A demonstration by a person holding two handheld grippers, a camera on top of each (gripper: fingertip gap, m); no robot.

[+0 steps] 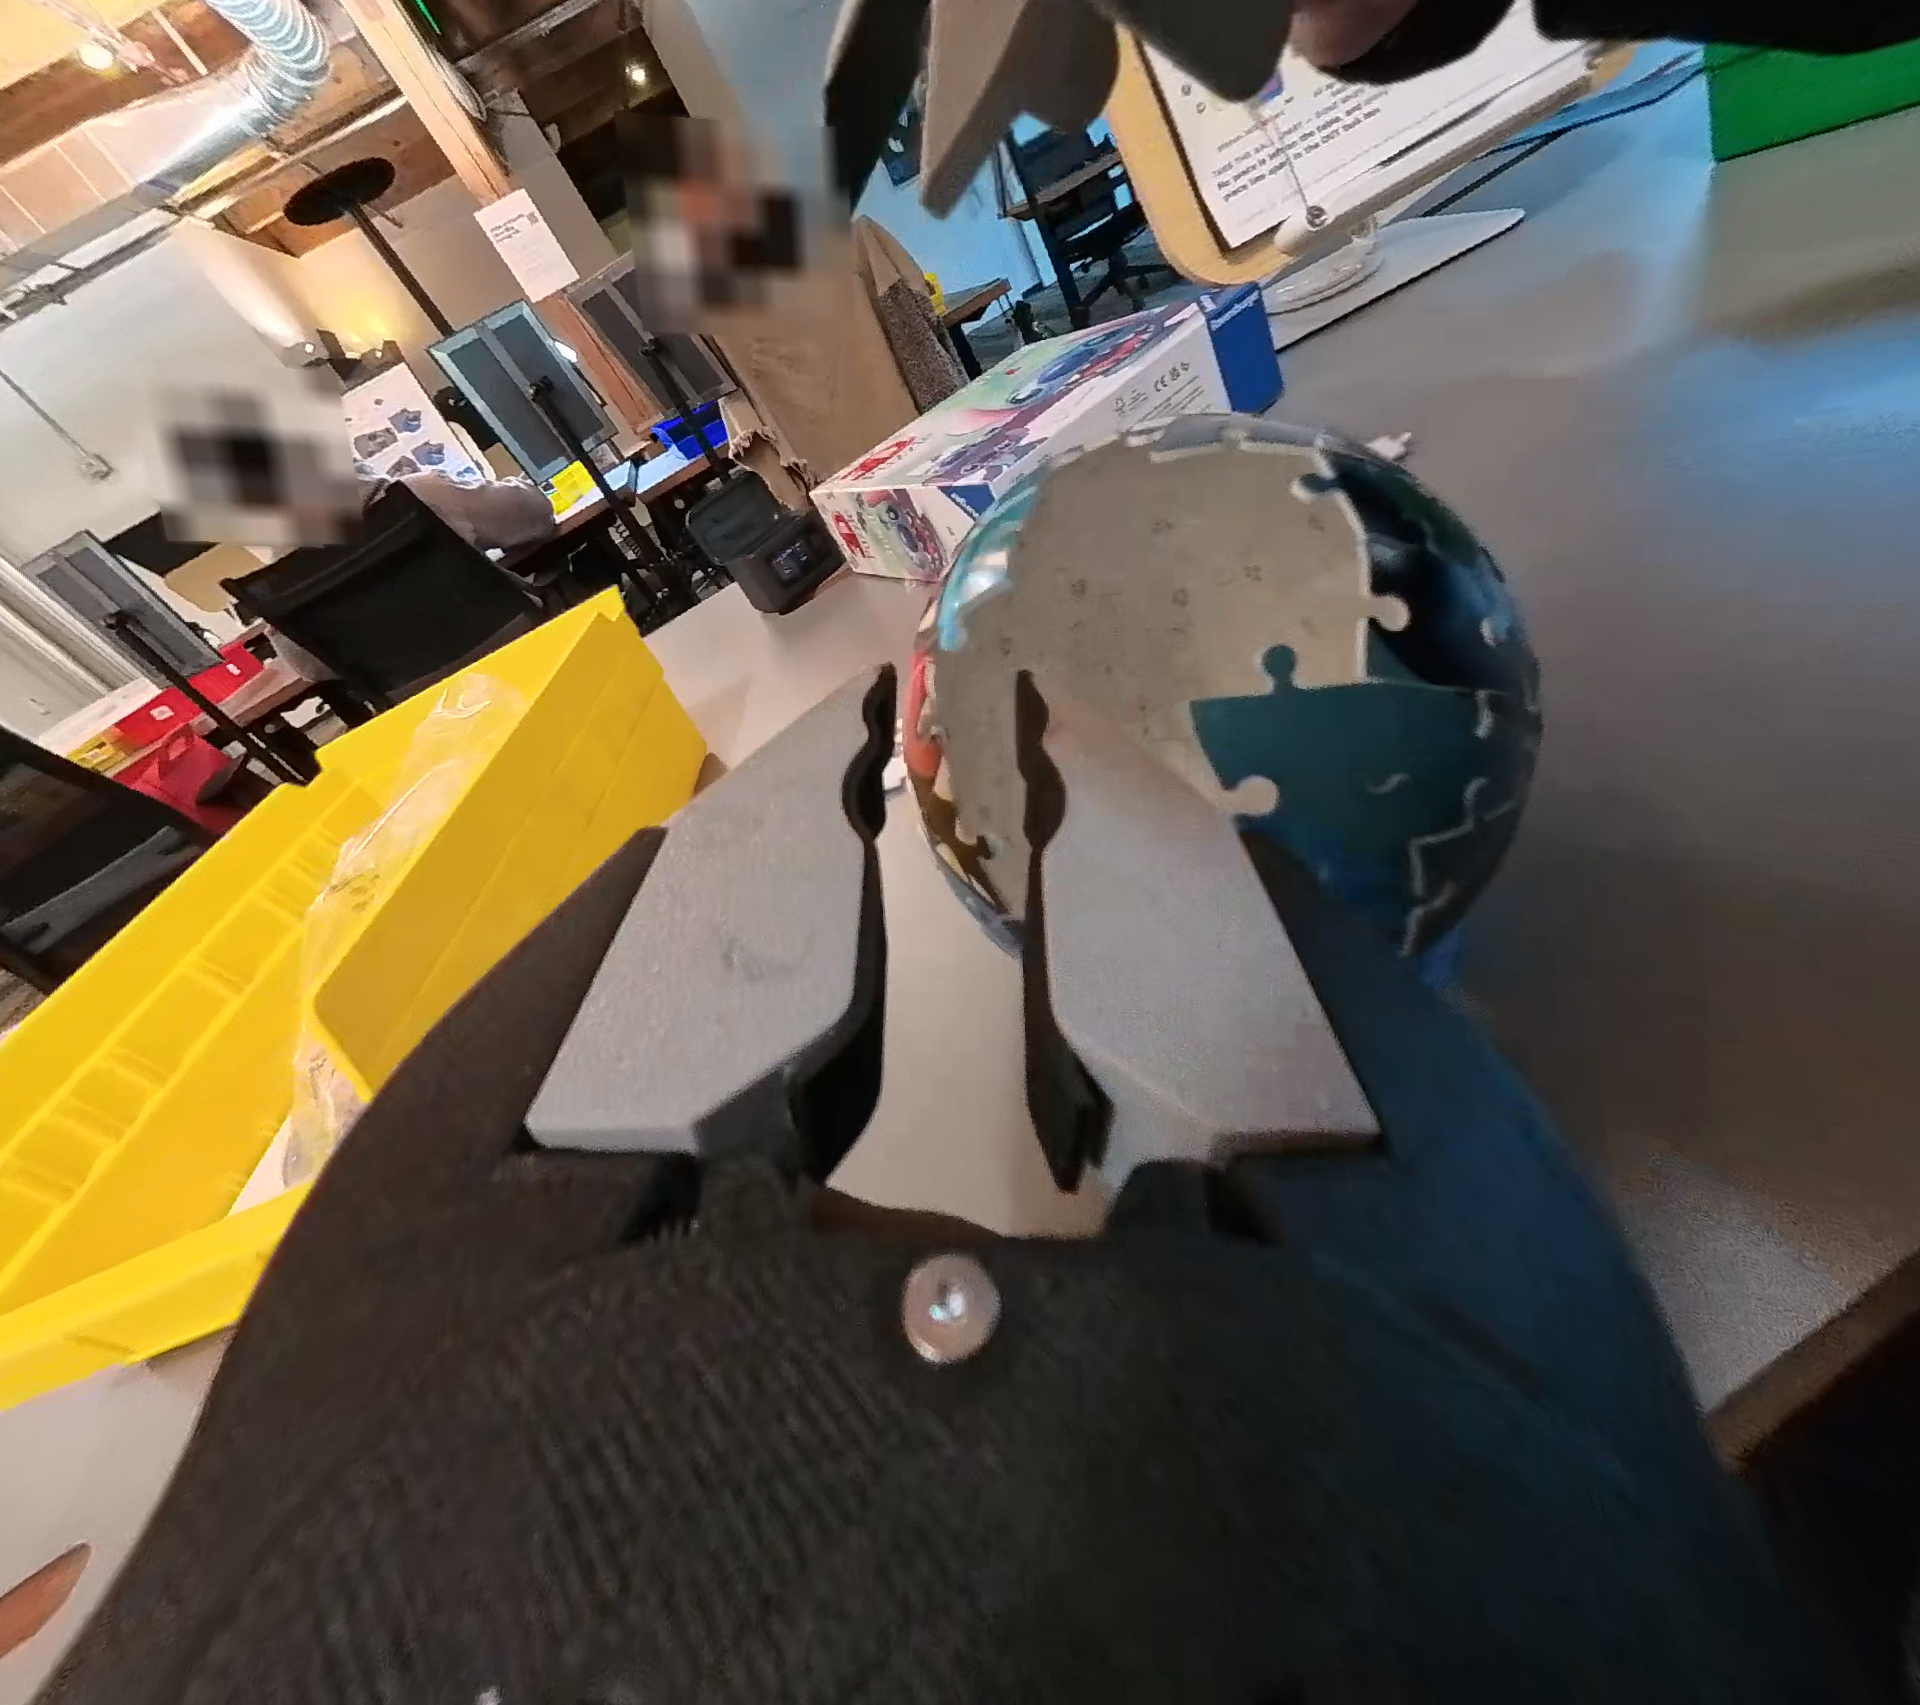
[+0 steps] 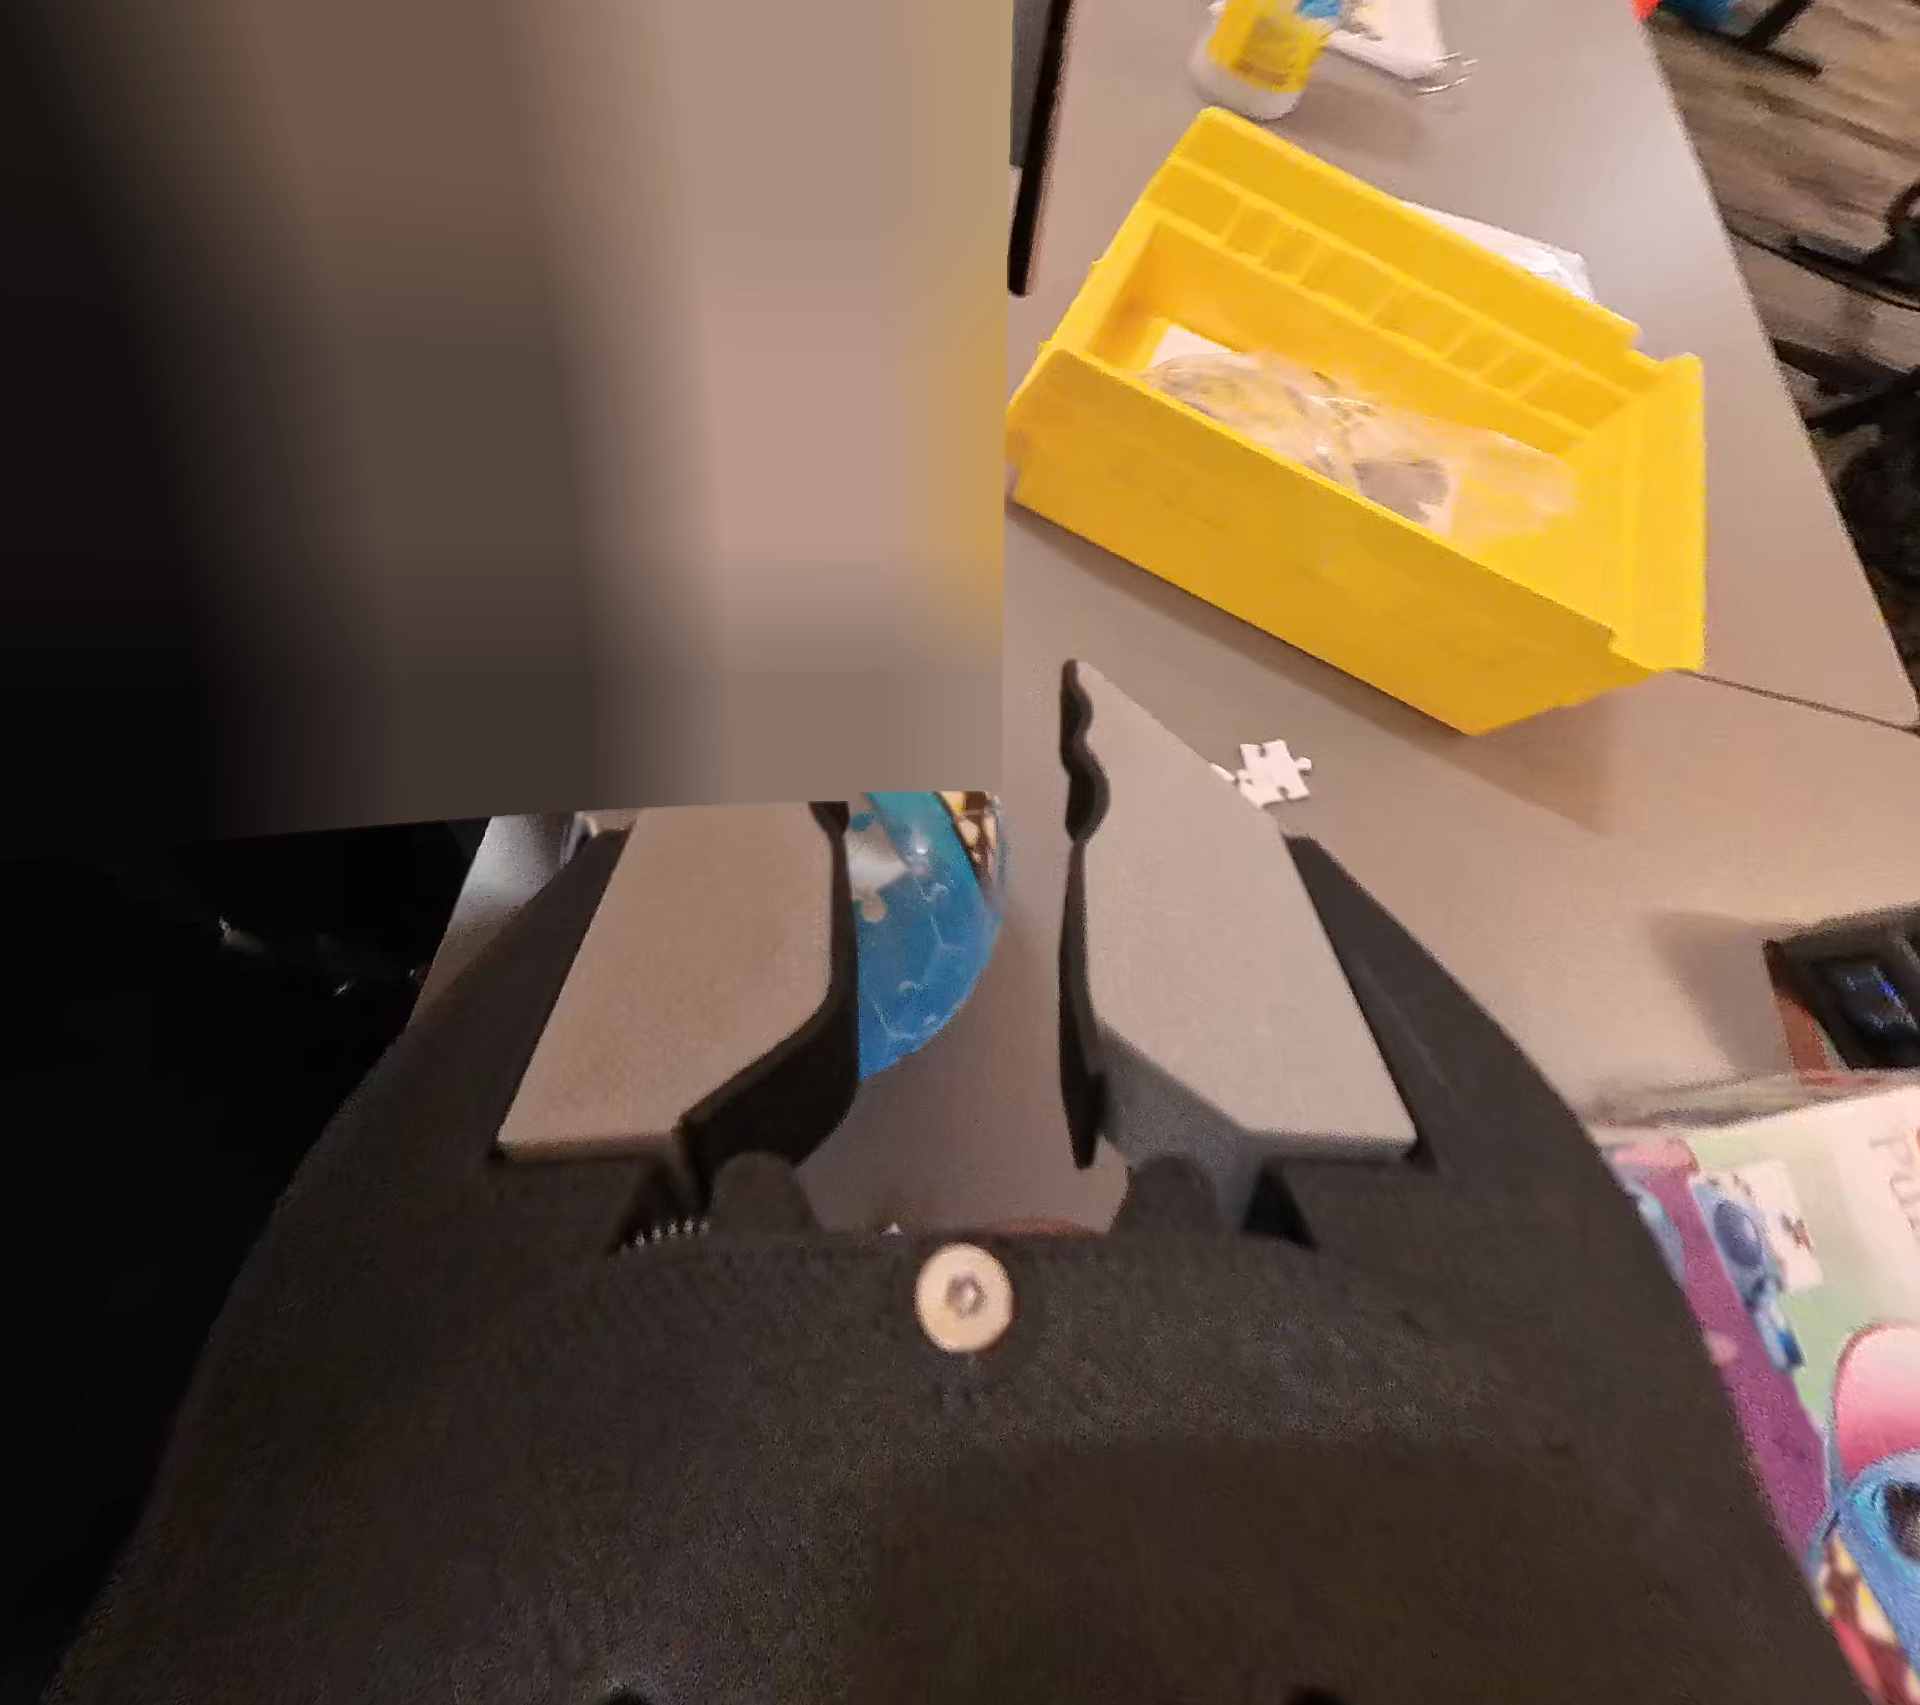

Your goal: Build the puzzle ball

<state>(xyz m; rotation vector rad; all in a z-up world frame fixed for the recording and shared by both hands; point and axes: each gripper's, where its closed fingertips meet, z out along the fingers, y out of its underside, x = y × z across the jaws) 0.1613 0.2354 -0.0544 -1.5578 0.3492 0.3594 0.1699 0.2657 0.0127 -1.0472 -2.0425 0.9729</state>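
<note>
Left gripper (image 1: 951,720), jaws narrow w/ nothing between, sits just short of puzzle ball (image 1: 1226,679) on grey table (image 1: 1662,564); right gripper (image 2: 961,782) part-open, empty; ball looks a light, hollow, brittle shell w/ open gap, so hold solid blue side, not jagged rim.

Open workshop-like office: exposed ducting (image 1: 260,24), desks, office chairs (image 1: 353,606).

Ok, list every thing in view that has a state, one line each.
puzzle ball: part-built, large gap open, on the table.
left gripper: open, one finger inside the ball's gap.
right gripper: open, empty.
loose puzzle piece: lying white side up on the table.
yellow bin: upright, holding a clear plastic bag.
puzzle box: lying flat.
</note>
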